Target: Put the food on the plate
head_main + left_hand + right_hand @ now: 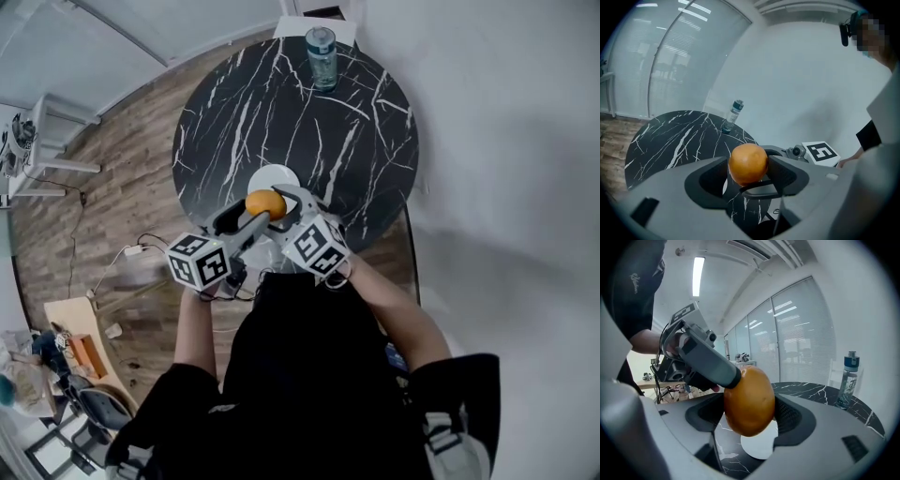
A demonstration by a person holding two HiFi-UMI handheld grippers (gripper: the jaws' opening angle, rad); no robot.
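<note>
An orange [265, 203] hangs just above the near edge of the round black marble table [356, 122], with the white plate [272, 176] right behind it. My right gripper [291, 208] comes in from the right and is shut on the orange [749, 401], which fills the space between its jaws over the plate [759, 446]. My left gripper [246, 221] comes in from the left, and its jaws stand wide around the same orange [748, 163]. In the right gripper view one left finger [710, 365] rests against the fruit's upper left.
A clear water bottle [321, 58] with a teal cap stands at the table's far edge, upright. A wooden floor lies to the left, with cables and a small shelf there. A pale wall runs along the right side.
</note>
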